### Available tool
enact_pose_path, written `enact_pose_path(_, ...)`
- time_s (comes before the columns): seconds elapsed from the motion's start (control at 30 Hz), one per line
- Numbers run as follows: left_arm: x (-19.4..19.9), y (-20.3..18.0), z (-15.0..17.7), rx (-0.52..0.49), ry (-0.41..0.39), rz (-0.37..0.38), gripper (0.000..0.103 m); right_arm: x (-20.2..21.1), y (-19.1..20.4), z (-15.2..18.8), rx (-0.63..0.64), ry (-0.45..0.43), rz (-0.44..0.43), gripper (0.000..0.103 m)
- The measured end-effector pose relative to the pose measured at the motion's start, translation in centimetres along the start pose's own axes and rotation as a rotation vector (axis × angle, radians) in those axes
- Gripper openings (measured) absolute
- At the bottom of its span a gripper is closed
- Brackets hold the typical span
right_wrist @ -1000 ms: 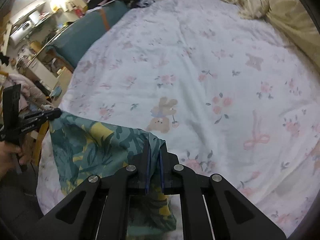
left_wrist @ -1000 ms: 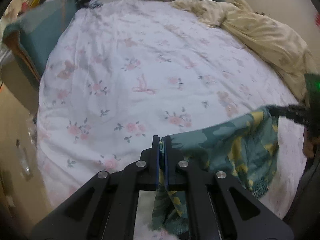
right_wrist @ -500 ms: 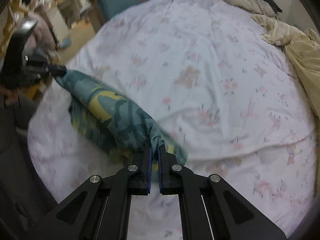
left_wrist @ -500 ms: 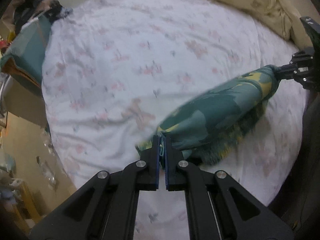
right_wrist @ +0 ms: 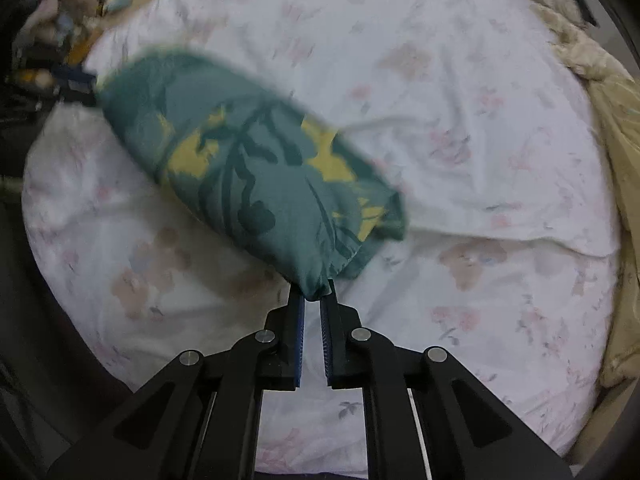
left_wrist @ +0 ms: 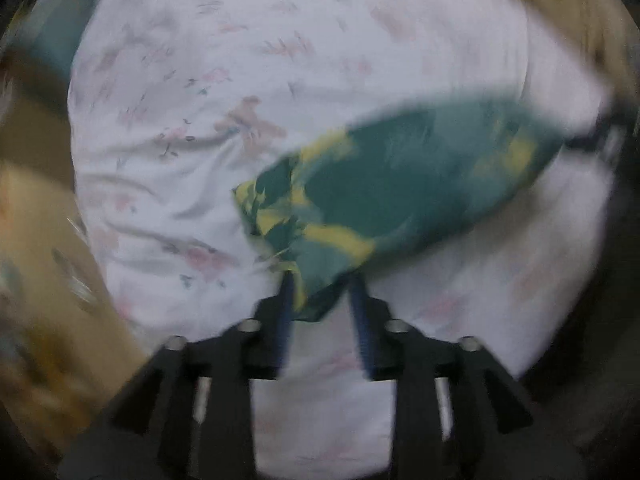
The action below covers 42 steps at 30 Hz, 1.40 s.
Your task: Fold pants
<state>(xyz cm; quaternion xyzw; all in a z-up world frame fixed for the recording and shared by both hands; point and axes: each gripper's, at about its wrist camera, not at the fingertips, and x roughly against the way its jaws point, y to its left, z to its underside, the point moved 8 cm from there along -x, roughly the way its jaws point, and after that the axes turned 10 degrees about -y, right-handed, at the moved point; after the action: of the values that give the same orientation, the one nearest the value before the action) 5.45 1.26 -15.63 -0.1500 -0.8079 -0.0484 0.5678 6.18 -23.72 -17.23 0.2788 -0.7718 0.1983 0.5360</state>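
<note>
Green-and-yellow pants [right_wrist: 248,168] hang stretched in a bundle between the two tools, above the bed [right_wrist: 460,128]. In the right wrist view, the right tool [right_wrist: 313,294] has its fingers a narrow gap apart, with one end of the cloth pinched at the tips. In the blurred left wrist view, the left tool [left_wrist: 320,284] has its fingers parted wider, and a corner of the pants [left_wrist: 400,184] sits between them; whether they grip it I cannot tell. White floral sheet covers the bed, with a beige blanket [right_wrist: 612,128] bunched along its right edge.
</note>
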Motion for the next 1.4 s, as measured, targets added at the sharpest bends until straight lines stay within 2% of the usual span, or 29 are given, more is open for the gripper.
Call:
enact_pose_path(0.03,1.2,0.6,-1.1,0.042,-0.044,-0.019,0.052,1.1,-0.5,-0.6,-0.026,-0.022,0.002,0.026)
enact_pose_path(0.07,2.3,1.1,-2.2,0.058,-0.093,-0.056,0.055,1.7,-0.8,-0.8,-0.044,-0.030,0.011,0.049)
enact_pose_path(0.1,3.1,1.4,-3.0,0.060,-0.138,-0.081,0.055,2.8,-1.3,-1.4,-0.060,-0.048,0.023,0.052)
enact_pose_path(0.13,3.8,1.7,-4.0,0.072,-0.195,-0.099,0.055,3.9,-1.5,-2.2,-0.062,-0.088,0.030,0.051)
enact_pose_path(0.2,3.8,1.6,-5.2,0.150,-0.254,-0.042,0.054,5.2,-1.7,-3.8,-0.121,-0.158,0.019,0.049)
enact_pose_path(0.23,2.7,1.0,-5.4,0.209,-0.240,0.014,0.054,5.3,-1.6,-4.6,-0.184,-0.192,-0.008,0.046)
enact_pose_path(0.27,1.6,0.3,-5.5,0.244,-0.221,0.057,0.048,5.0,-1.3,-5.4,-0.240,-0.221,-0.051,0.035)
enact_pose_path(0.3,0.5,-0.3,-5.6,0.260,-0.211,0.082,0.044,4.3,-0.6,-6.1,-0.284,-0.238,-0.095,0.028)
enact_pose_path(0.33,-1.0,-1.2,-5.5,0.267,-0.201,0.090,0.039,3.1,0.2,-6.5,-0.309,-0.239,-0.134,0.025)
enact_pose_path(0.43,-4.3,-3.3,-3.9,0.277,-0.145,0.088,0.030,-0.8,2.7,-6.7,-0.299,-0.178,-0.151,0.022)
enact_pose_path(0.47,-5.1,-3.9,-3.2,0.270,-0.137,0.088,0.030,-2.5,3.4,-6.2,-0.286,-0.141,-0.151,0.022)
enact_pose_path(0.53,-6.0,-4.8,-2.3,0.190,-0.139,0.027,0.032,-4.7,3.8,-5.0,-0.267,-0.078,-0.111,0.019)
enact_pose_path(0.57,-6.2,-4.9,-2.0,0.172,-0.136,0.021,0.033,-5.5,3.8,-4.4,-0.278,-0.041,-0.110,0.019)
enact_pose_path(0.67,-5.9,-4.0,-0.9,0.207,-0.109,0.023,0.034,-5.7,2.9,-3.0,-0.268,0.008,-0.071,0.019)
enact_pose_path(0.73,-5.6,-3.1,-0.1,0.218,-0.088,0.010,0.035,-6.0,1.4,-1.7,-0.266,0.049,-0.006,0.013)
enact_pose_path(0.77,-5.5,-2.4,0.4,0.237,-0.076,0.001,0.039,-6.0,0.6,-1.0,-0.271,0.068,0.015,0.011)
enact_pose_path(0.87,-5.4,-0.6,2.2,0.302,-0.025,-0.026,0.040,-6.1,-0.8,0.7,-0.368,0.108,-0.014,0.011)
enact_pose_path(0.9,-5.1,0.0,2.5,0.322,-0.016,-0.042,0.040,-5.5,-1.2,0.4,-0.392,0.090,-0.035,0.011)
enact_pose_path(0.97,-4.3,1.3,2.8,0.357,-0.019,-0.074,0.039,-3.4,-2.4,-0.4,-0.411,0.030,-0.021,0.012)
enact_pose_path(1.07,-2.1,3.2,1.7,0.429,-0.113,-0.110,0.038,-0.2,-4.8,-1.6,-0.473,-0.084,0.005,0.019)
enact_pose_path(1.13,-1.5,3.5,0.3,0.457,-0.183,-0.101,0.038,0.9,-5.9,-2.7,-0.556,-0.170,-0.030,0.019)
enact_pose_path(1.23,-3.0,2.0,-1.6,0.446,-0.197,-0.033,0.038,0.3,-5.3,-4.8,-0.606,-0.221,-0.070,0.019)
enact_pose_path(1.4,-6.4,-0.1,-2.4,0.419,-0.176,0.009,0.038,-4.5,-1.2,-6.6,-0.630,-0.213,-0.138,0.019)
